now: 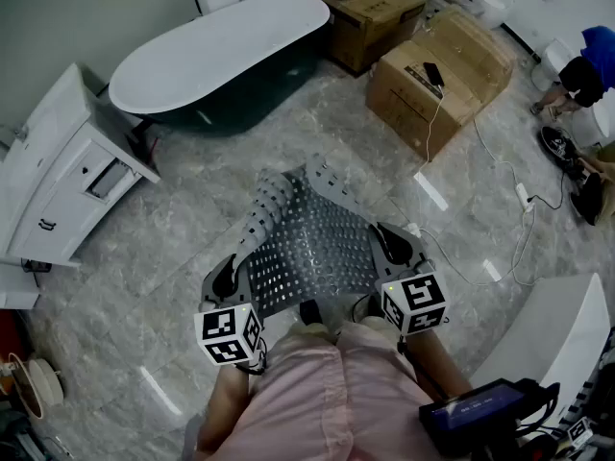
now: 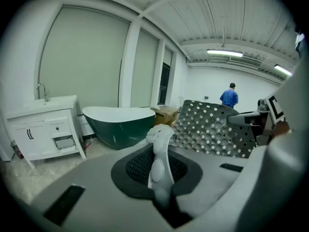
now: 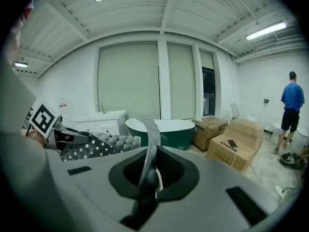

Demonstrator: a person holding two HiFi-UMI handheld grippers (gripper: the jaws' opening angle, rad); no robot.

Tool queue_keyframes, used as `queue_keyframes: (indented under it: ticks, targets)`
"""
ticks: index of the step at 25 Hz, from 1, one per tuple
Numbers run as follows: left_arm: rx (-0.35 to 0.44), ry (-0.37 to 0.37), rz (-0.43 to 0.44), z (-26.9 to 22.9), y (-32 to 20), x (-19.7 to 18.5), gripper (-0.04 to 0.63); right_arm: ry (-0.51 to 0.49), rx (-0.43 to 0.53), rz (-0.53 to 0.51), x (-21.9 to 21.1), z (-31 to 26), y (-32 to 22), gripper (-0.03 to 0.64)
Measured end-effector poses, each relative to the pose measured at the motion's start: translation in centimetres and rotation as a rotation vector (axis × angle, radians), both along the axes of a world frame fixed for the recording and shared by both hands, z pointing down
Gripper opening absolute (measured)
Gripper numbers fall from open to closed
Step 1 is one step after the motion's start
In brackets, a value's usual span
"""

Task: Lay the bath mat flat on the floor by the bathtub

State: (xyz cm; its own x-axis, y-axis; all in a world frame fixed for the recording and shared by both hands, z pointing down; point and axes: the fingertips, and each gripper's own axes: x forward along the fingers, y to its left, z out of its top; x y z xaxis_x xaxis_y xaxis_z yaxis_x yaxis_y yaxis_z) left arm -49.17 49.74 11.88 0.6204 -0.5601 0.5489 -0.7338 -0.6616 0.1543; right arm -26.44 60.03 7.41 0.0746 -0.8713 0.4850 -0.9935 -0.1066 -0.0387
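A grey perforated bath mat (image 1: 312, 238) with suction cups hangs stretched between my two grippers above the marble floor. My left gripper (image 1: 229, 277) is shut on its left near corner; in the left gripper view that edge (image 2: 159, 149) stands pinched in the jaws. At the right near corner my right gripper (image 1: 392, 246) is shut on the mat, whose edge (image 3: 148, 144) rises from the jaws. The mat's far end curls upward. The dark green bathtub (image 1: 221, 56) with a white rim stands ahead, beyond the mat.
A white vanity cabinet (image 1: 67, 171) stands at the left. Cardboard boxes (image 1: 442, 65) sit right of the tub, with a cable and power strip (image 1: 524, 197) on the floor. A person in blue (image 1: 586, 65) crouches at the far right. A white fixture (image 1: 557, 334) is near my right.
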Motion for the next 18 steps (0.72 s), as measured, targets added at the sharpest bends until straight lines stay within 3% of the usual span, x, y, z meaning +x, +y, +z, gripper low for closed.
queue_keyframes:
  ticks: [18]
  targets:
    - [-0.012, 0.004, 0.046, -0.6, -1.4, 0.0, 0.038, -0.02, -0.006, 0.026, 0.6, -1.2, -1.1, 0.026]
